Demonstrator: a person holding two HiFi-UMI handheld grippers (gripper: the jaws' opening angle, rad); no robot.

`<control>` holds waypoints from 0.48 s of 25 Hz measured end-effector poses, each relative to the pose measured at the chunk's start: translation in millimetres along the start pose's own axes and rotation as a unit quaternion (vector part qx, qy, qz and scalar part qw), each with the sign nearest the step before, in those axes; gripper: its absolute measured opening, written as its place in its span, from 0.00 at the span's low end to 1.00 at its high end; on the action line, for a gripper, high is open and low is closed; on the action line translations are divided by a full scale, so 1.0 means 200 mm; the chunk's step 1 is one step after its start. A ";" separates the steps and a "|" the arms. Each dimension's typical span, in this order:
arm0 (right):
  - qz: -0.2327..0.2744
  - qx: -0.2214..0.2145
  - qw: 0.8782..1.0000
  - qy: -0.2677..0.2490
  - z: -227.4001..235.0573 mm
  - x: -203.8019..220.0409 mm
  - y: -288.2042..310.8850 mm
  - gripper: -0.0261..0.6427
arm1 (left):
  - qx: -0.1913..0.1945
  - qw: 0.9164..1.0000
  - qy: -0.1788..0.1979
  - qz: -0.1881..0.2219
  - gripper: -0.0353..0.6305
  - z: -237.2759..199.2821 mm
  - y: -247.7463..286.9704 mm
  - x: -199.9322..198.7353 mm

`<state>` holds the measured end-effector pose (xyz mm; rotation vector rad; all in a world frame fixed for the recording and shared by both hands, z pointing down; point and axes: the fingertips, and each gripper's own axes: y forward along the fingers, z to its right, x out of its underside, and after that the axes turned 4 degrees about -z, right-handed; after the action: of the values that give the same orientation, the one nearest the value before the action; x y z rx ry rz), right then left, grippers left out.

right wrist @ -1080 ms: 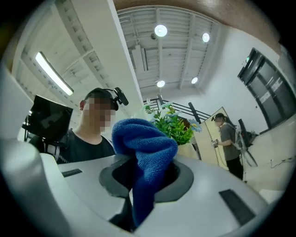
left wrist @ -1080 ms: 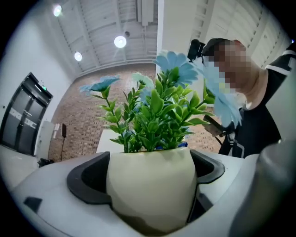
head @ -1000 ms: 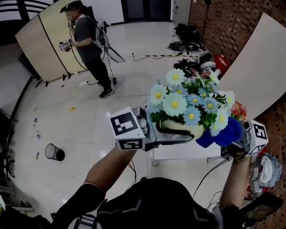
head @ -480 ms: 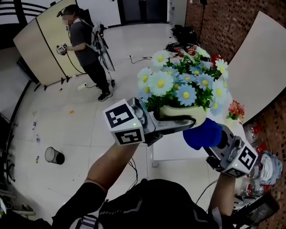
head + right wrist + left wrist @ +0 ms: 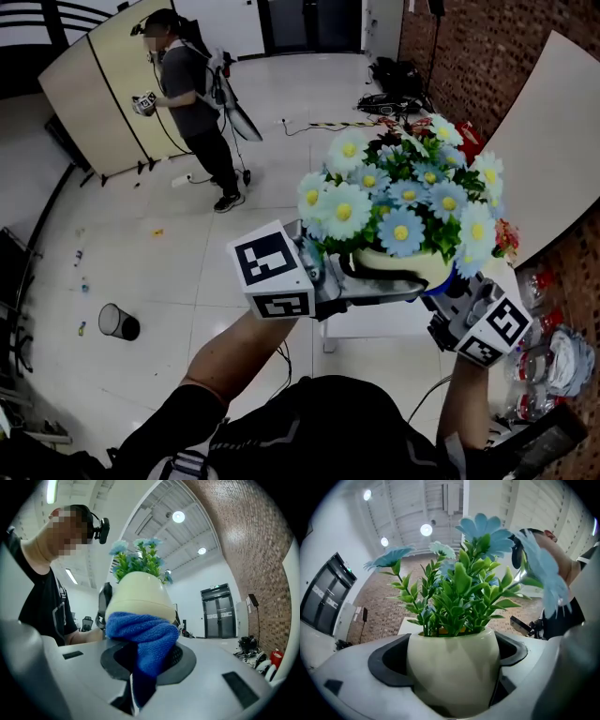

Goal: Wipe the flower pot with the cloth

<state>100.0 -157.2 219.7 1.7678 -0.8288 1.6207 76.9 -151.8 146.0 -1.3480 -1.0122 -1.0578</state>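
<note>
The left gripper (image 5: 380,281) is clamped on the cream flower pot (image 5: 405,266), one black jaw on each side of its belly, holding it upright. Blue and white daisies (image 5: 403,192) with green leaves rise from the pot. In the head view a white table (image 5: 375,321) shows just below the pot. The right gripper (image 5: 448,298) sits low at the pot's right side. Its jaws pinch a folded blue cloth (image 5: 143,632), whose bunched top presses against the pot's wall. Well beyond the pot a person (image 5: 187,84) stands on the pale floor.

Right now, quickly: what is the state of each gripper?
Left gripper: closed on the flower pot.
Right gripper: closed on the blue cloth, held against the pot.
</note>
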 end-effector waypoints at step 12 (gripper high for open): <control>0.002 0.043 0.999 -0.020 -0.09 -0.03 -0.02 0.14 | -0.081 0.996 -0.012 0.020 0.88 -0.17 -0.07 -0.05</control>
<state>90.8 -140.4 215.0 1.8644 -0.7914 1.6499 59.7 -185.5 139.9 -1.5099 -0.9297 -1.1145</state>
